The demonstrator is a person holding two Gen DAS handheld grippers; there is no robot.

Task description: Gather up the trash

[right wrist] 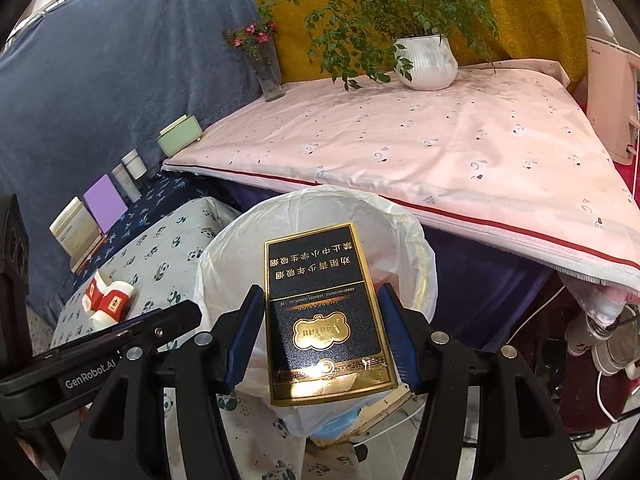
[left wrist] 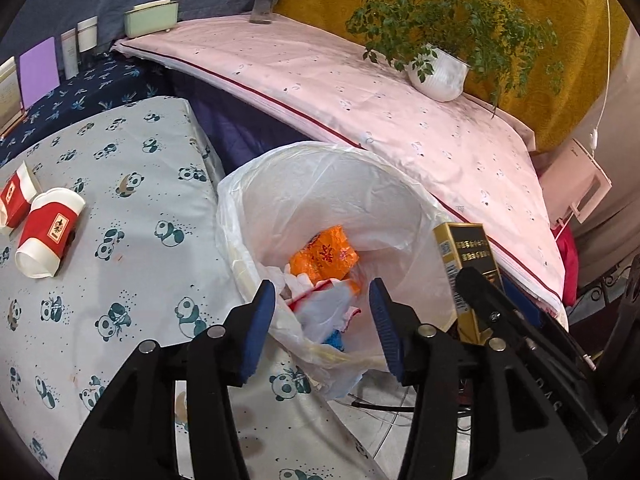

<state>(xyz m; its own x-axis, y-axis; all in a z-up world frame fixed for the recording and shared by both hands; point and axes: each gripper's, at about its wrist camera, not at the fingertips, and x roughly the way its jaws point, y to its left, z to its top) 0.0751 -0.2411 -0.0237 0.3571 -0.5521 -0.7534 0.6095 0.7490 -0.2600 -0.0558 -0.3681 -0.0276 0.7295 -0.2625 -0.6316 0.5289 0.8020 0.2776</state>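
Observation:
A bin lined with a white plastic bag [left wrist: 328, 152] [right wrist: 320, 196] stands between two cloth-covered surfaces. Inside lie an orange wrapper [left wrist: 324, 254] and crumpled plastic scraps [left wrist: 328, 312]. My left gripper [left wrist: 322, 300] hangs open over the bin's near rim, with nothing between its blue pads. My right gripper [right wrist: 320, 300] is shut on a black and gold box [right wrist: 324, 312] [left wrist: 466, 256], held over the bin's right side. Two red and white paper cups [left wrist: 48, 232] [right wrist: 110, 300] lie on their sides on the panda-print cloth [left wrist: 140, 200] to the left.
A pink-cloth table [right wrist: 440, 152] runs behind the bin, carrying a potted plant [right wrist: 426, 64] and a glass vase [right wrist: 268, 72]. A green box [left wrist: 150, 20], bottles and a purple card [left wrist: 38, 68] line the far left. Cables [right wrist: 600, 396] lie on the floor at right.

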